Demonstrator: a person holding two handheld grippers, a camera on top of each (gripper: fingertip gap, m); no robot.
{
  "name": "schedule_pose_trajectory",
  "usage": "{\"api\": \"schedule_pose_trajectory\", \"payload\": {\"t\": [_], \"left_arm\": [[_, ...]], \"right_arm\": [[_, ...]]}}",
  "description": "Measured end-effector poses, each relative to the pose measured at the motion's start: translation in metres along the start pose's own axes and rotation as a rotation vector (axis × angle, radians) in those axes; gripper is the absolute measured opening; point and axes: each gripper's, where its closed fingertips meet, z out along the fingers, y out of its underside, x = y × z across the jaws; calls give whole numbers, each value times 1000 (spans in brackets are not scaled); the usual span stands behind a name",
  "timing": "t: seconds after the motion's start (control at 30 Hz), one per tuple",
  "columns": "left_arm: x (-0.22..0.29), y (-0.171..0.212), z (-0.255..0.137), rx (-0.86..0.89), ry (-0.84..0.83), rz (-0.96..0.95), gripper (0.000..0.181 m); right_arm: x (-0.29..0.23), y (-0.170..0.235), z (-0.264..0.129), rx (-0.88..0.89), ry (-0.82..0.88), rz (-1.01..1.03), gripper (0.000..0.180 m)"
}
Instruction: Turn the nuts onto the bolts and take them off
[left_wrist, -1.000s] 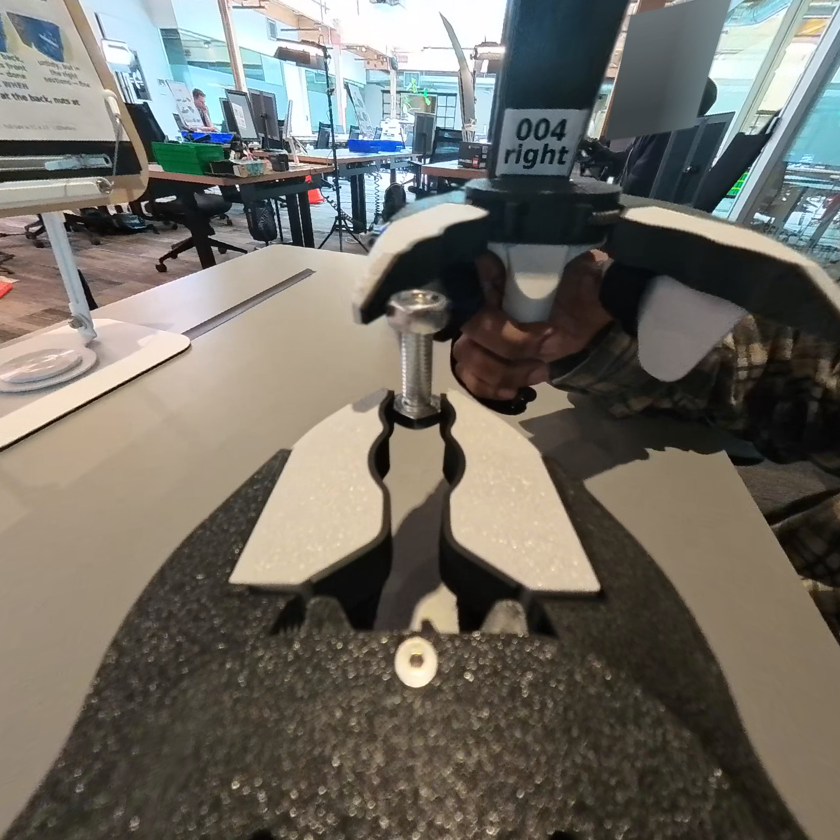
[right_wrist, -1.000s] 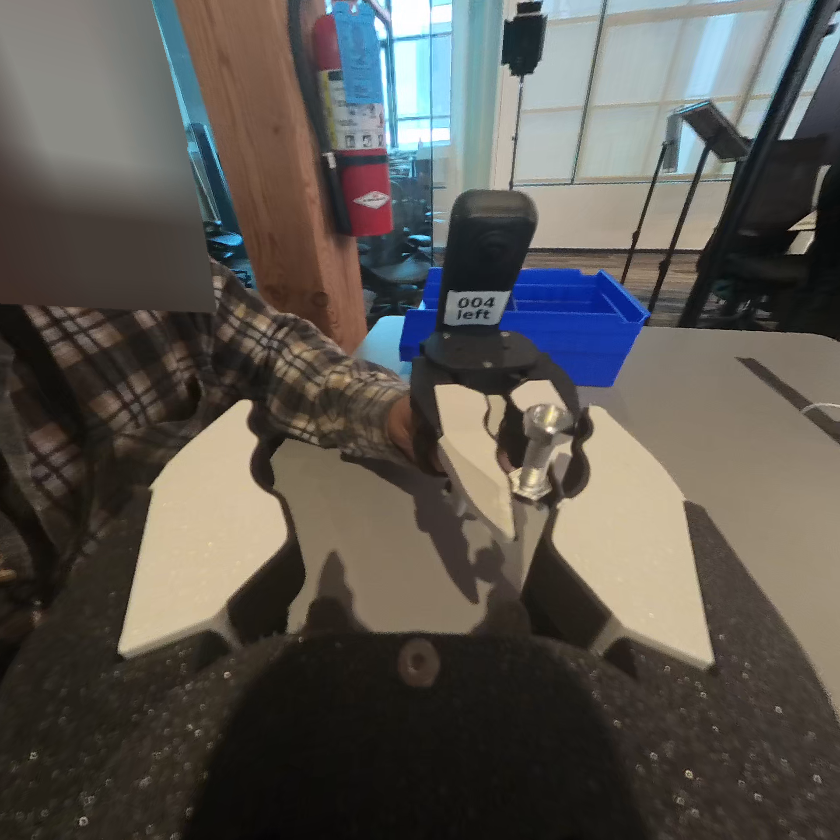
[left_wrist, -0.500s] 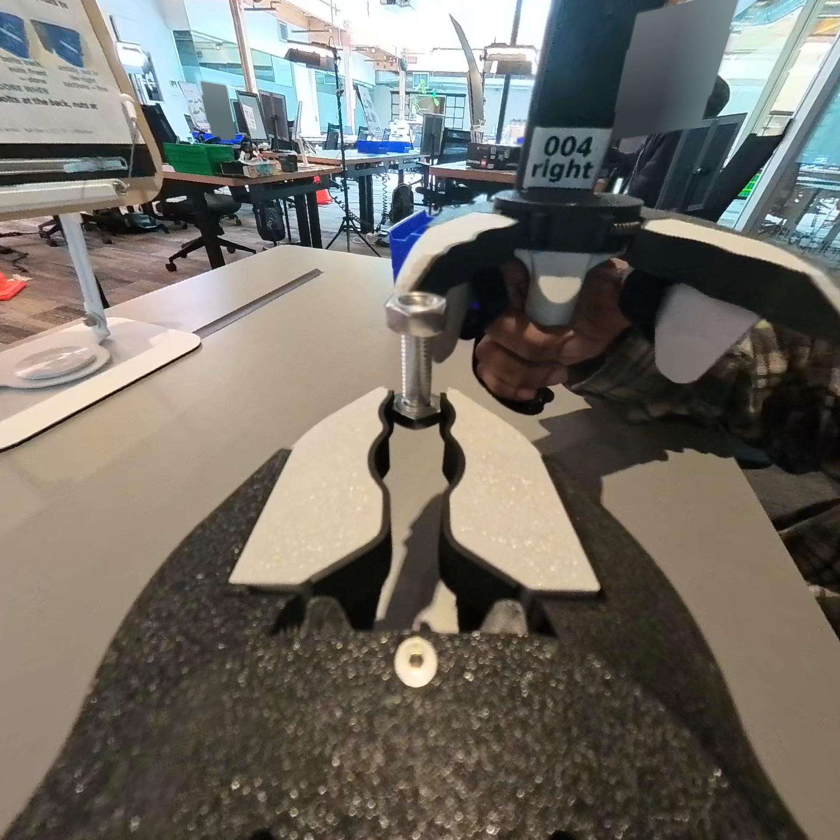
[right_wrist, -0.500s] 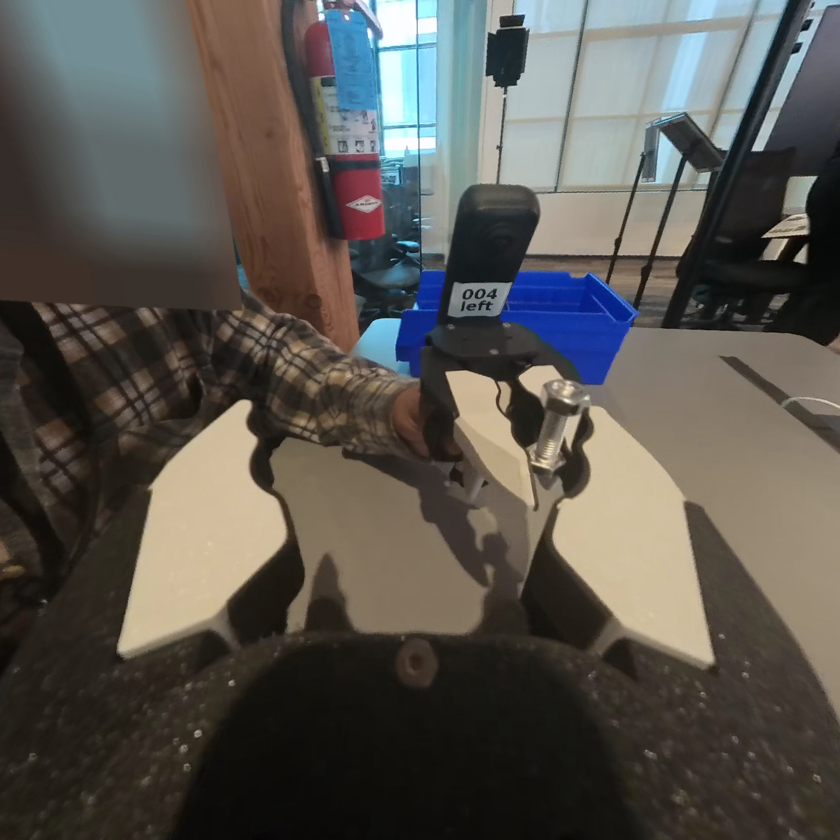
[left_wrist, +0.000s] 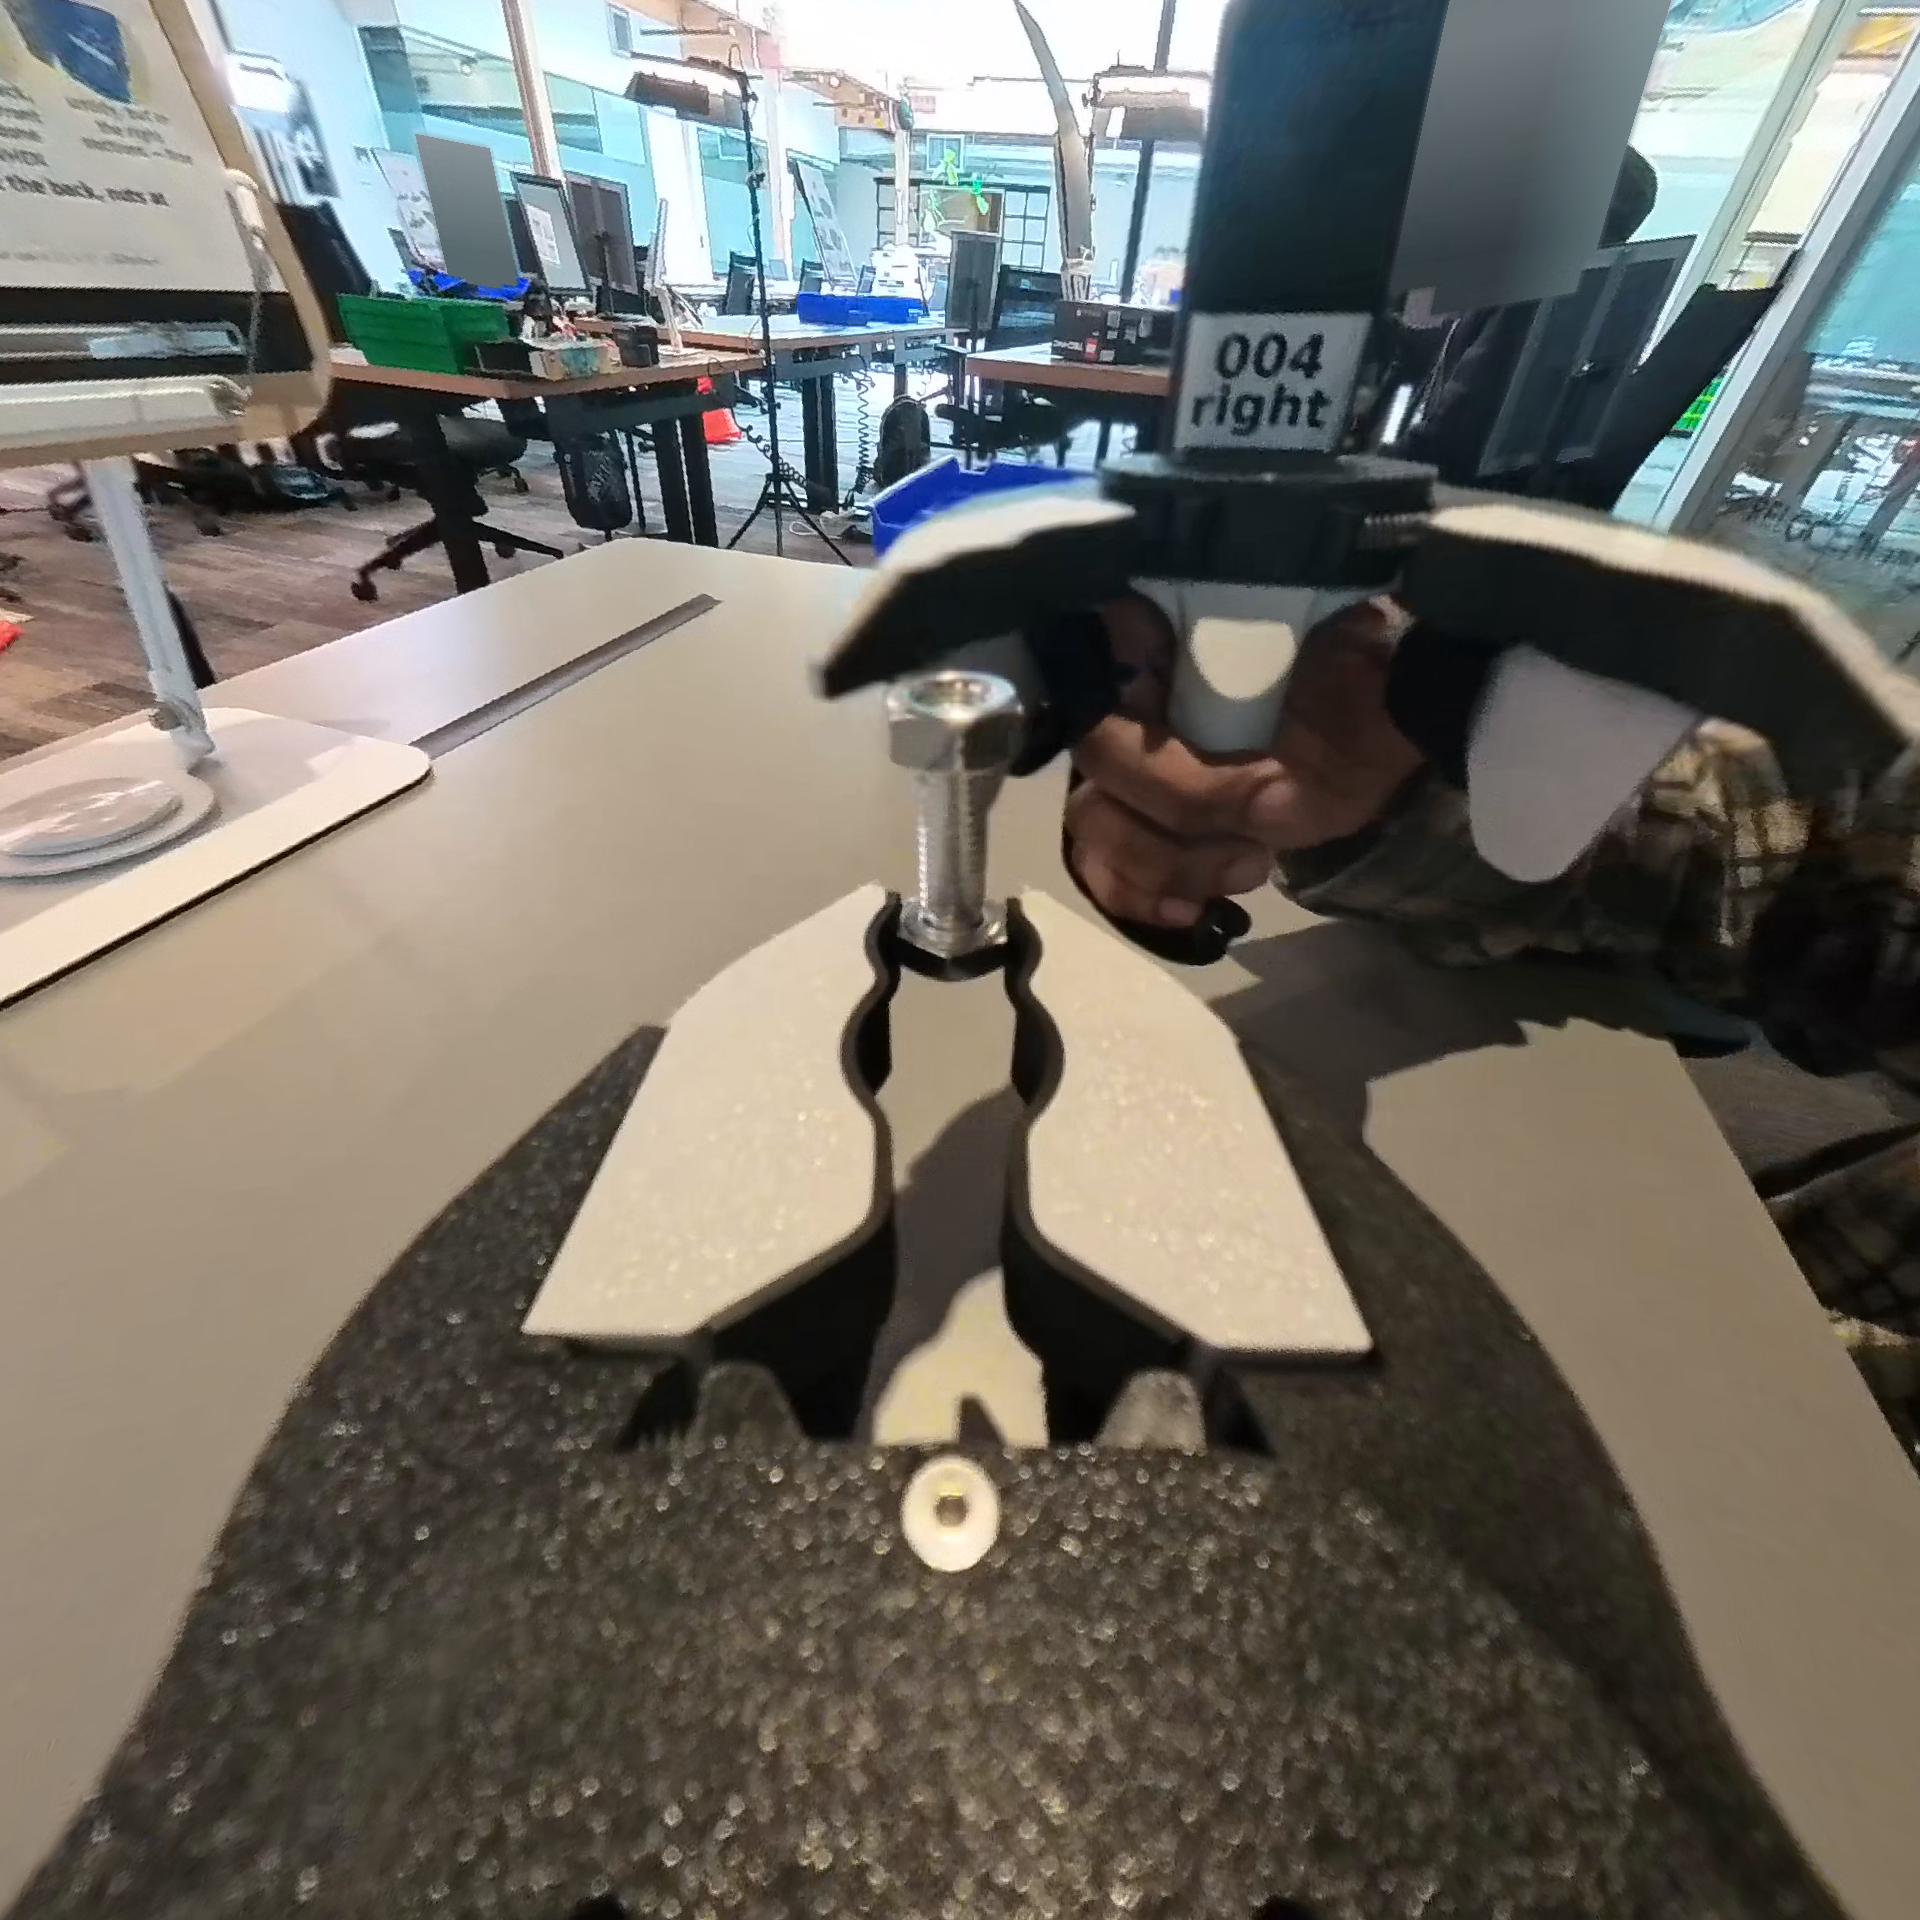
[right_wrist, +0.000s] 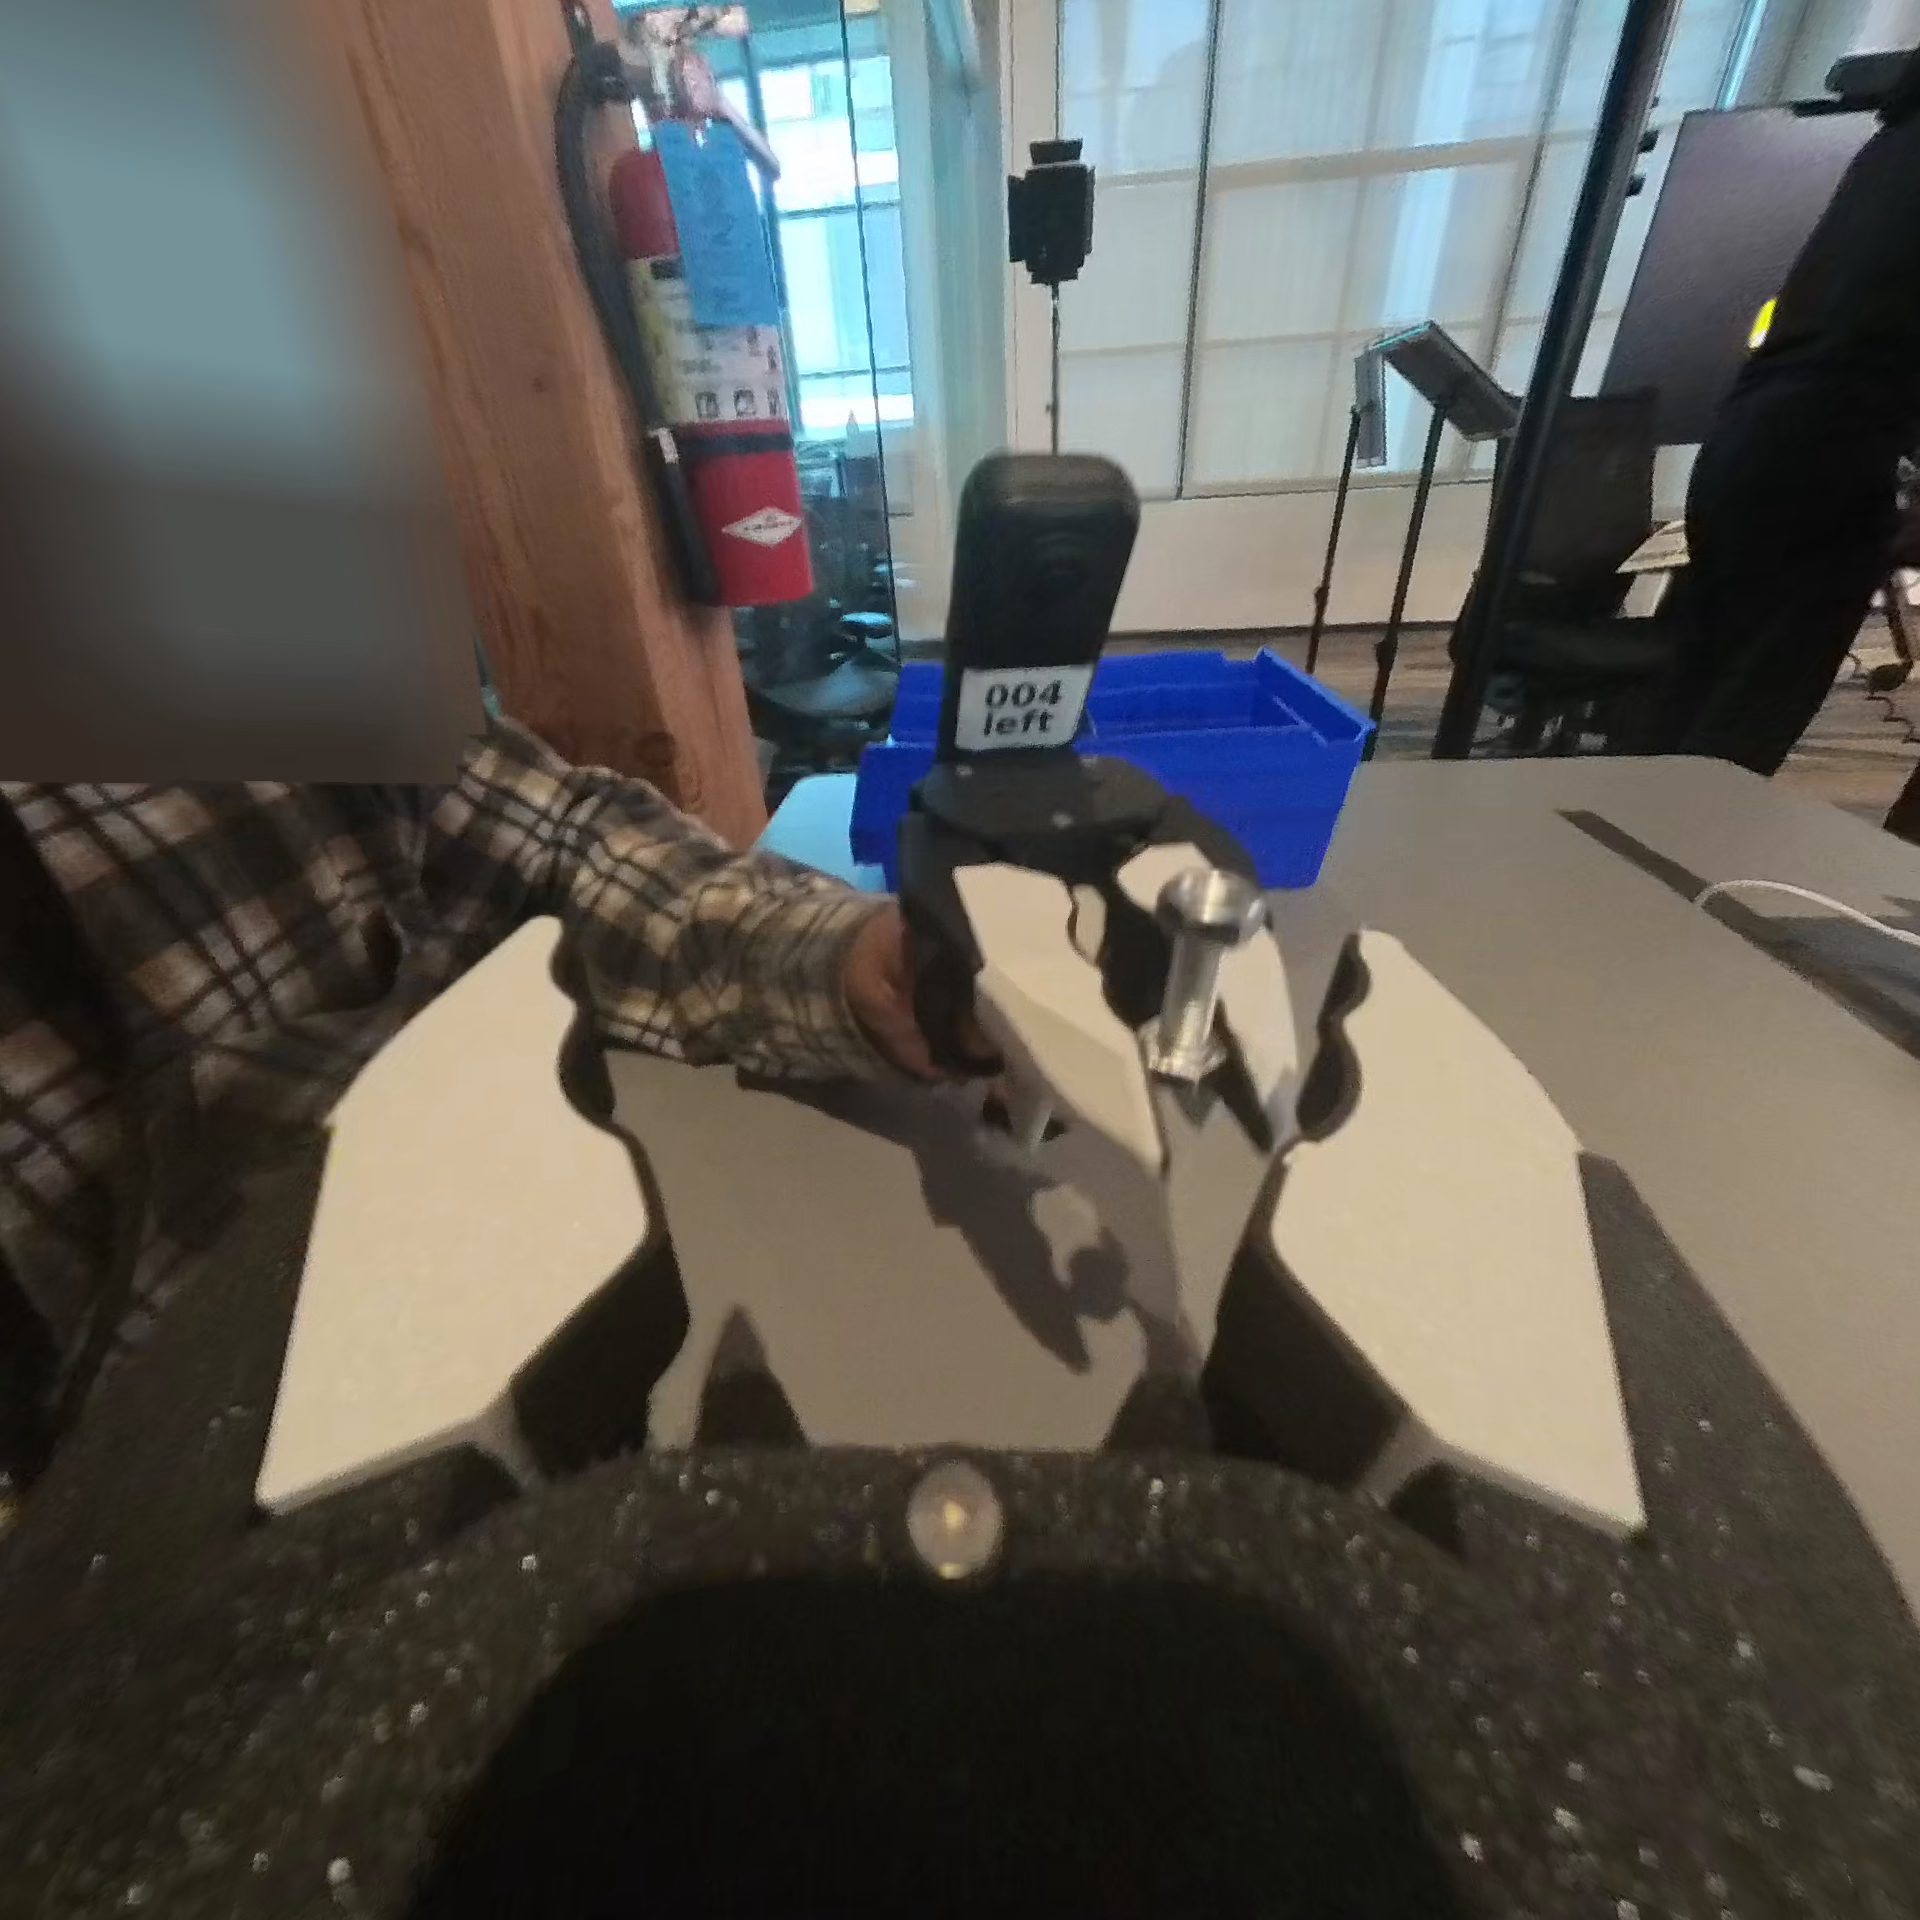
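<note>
Bolt (left_wrist: 951, 821) upright, base nut (left_wrist: 948, 928) pinched in left hand-held gripper (left_wrist: 951, 940); right hand-held gripper (right_wrist: 935, 1039) wide open, one finger beside head (nearer).

The bolt (left_wrist: 951, 821) stands upright above the counter (left_wrist: 436, 997), its lower end between the tips of the left gripper (left_wrist: 952, 940) and a nut (left_wrist: 950, 717) at its top. The right gripper (left_wrist: 1174, 665) faces the left one from across the bolt, one finger (left_wrist: 966, 592) just over and behind the nut. On the counter behind the left gripper sits a bin (right_wrist: 1226, 748); a stand base (left_wrist: 187, 800) rests far left in the left wrist view.
</note>
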Motion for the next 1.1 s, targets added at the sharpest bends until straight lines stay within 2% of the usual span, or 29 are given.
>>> {"api": "schedule_pose_trajectory", "payload": {"t": [0.17,0.37,0.53,0.6,0.73,0.9,1.1], "left_arm": [[2,-1,1,-4,-7,11,18],[1,0,0,-2,1,-3,18],[7,0,4,-11,9,13,18],[5,-1,2,-9,4,14,18],[4,-1,1,-6,7,5,18],[9,0,4,-16,9,19,18],[4,-3,0,-2,3,6,18]], "right_arm": [[-9,4,13,-24,-53,3,130],[-5,2,-3,5,48,-21,130],[-12,0,15,5,-23,-14,131],[-17,6,10,-11,8,-21,135],[-12,-3,-2,26,65,-37,130],[-14,-4,16,12,-13,-4,134],[-14,0,-5,31,85,-13,132]]}}
